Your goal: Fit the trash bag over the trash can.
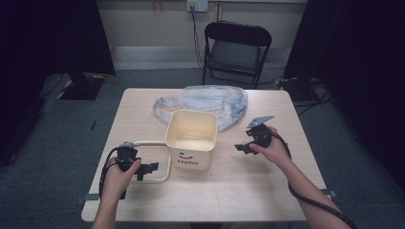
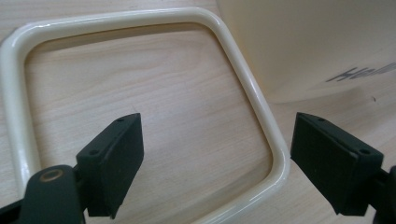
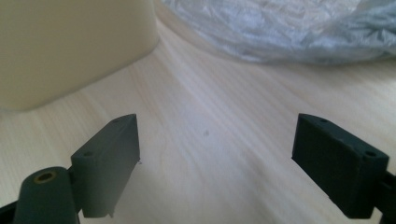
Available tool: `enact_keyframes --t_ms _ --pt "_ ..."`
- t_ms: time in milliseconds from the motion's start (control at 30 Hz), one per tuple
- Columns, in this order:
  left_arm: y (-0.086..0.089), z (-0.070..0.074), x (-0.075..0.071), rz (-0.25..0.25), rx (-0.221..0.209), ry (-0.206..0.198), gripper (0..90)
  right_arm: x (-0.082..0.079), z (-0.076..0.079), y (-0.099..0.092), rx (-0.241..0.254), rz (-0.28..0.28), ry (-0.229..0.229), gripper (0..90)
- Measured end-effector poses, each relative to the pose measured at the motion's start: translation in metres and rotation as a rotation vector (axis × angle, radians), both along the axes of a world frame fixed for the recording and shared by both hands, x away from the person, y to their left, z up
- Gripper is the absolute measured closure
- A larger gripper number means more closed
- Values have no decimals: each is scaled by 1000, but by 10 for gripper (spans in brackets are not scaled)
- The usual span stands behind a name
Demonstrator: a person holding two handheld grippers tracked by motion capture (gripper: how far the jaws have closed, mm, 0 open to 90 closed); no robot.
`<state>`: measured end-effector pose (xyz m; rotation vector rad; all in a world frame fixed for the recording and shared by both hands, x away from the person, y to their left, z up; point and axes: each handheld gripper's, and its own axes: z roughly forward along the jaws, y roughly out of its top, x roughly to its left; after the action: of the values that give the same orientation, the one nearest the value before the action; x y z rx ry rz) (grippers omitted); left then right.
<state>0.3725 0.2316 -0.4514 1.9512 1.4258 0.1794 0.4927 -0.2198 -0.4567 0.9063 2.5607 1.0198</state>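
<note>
Pale wood tabletop [image 1: 239, 191] carries everything you need: a cream square bin [image 1: 191, 138] printed "Hello" stands near its middle, a cream rectangular frame [image 1: 166, 167] lies flat against the bin's left side toward the near edge, and a crumpled clear plastic bag [image 1: 205, 102] sits behind the bin toward the far edge.

Your left gripper [image 1: 145, 170] hovers over the frame with its jaws spread wide; in the left gripper view they straddle the frame's right rail [image 2: 261, 112], touching nothing. Judge that frame as rigid, light and glossy, so it may slip: pinch across one straight rail rather than a rounded corner. The bag looks thin, limp and nearly weightless; grab a bunched fold, not a flat sheet.

Your right gripper [image 1: 243, 147] is held low beside the bin's right wall, jaws likewise wide apart and empty, aimed past the bin's corner [image 3: 140, 42] toward the bag [image 3: 289, 28]. Both wrists sit level, forearms coming in from the near edge.
</note>
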Motion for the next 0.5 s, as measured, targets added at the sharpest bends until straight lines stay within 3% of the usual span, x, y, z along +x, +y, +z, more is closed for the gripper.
enact_keyframes --t_ms 333,500 --pt "-6 3 -2 -20 -15 -5 166 33 9 28 -4 5 -16 142" --pt "-2 0 -3 -5 -22 5 166 49 8 41 -37 19 -16 144"
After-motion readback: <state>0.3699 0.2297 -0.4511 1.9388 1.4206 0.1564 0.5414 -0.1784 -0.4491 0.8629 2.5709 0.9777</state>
